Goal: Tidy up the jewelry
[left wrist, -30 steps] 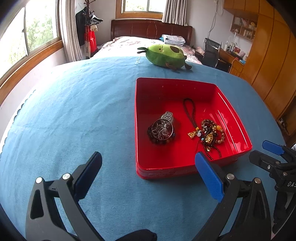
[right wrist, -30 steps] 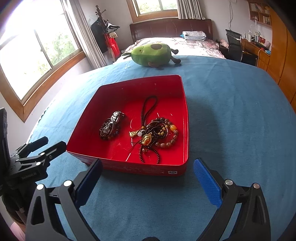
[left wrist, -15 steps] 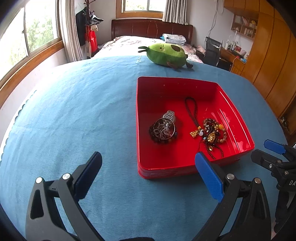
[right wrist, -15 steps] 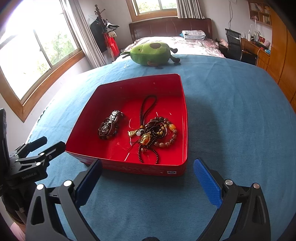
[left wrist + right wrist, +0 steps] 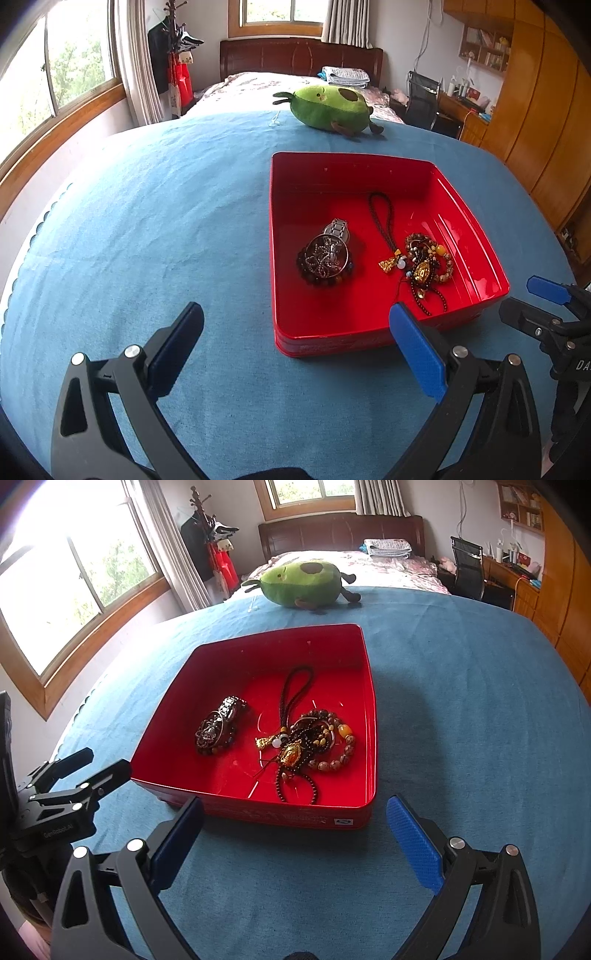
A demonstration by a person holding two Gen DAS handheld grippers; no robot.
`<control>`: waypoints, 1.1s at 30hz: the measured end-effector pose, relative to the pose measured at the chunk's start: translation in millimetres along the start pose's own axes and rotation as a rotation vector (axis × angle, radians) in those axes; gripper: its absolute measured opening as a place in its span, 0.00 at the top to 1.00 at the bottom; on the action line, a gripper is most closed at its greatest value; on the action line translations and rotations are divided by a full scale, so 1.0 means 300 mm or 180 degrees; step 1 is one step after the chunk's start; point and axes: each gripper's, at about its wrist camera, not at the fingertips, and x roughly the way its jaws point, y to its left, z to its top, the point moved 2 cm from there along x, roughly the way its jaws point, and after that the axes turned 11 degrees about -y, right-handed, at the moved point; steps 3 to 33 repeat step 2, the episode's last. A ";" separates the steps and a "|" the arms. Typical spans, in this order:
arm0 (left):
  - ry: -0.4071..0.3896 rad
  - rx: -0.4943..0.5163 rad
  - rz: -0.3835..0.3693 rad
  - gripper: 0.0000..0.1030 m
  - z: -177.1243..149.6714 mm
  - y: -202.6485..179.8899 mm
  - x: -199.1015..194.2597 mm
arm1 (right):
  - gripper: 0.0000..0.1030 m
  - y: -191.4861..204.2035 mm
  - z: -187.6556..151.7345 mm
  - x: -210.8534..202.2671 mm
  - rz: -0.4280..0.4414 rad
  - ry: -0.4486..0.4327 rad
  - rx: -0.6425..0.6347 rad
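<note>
The jaws of the left gripper [image 5: 295, 347] and right gripper [image 5: 295, 830] are held wide apart, empty; ahead of both, jewelry [image 5: 306, 742] is seen inside a red tray [image 5: 280, 814].

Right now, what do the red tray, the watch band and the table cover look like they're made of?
Red tray: likely painted tin or glossy plastic; thin walls, rolled rim, shiny highlights. It is hard to say which.
Watch band: metal links, polished silver, with bright glints.
Table cover: woven blue cloth, matte, with soft wrinkles and a scalloped edge.
</note>
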 end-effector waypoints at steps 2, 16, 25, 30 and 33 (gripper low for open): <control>0.0005 0.0002 -0.0002 0.03 0.000 0.000 0.001 | 0.04 0.001 -0.002 0.001 0.0000 0.0005 -0.0009; 0.0005 0.0002 -0.0002 0.03 0.000 0.000 0.001 | 0.04 0.001 -0.002 0.001 0.0000 0.0005 -0.0009; 0.0005 0.0002 -0.0002 0.03 0.000 0.000 0.001 | 0.04 0.001 -0.002 0.001 0.0000 0.0005 -0.0009; 0.0005 0.0002 -0.0002 0.03 0.000 0.000 0.001 | 0.04 0.001 -0.002 0.001 0.0000 0.0005 -0.0009; 0.0005 0.0002 -0.0002 0.03 0.000 0.000 0.001 | 0.04 0.001 -0.002 0.001 0.0000 0.0005 -0.0009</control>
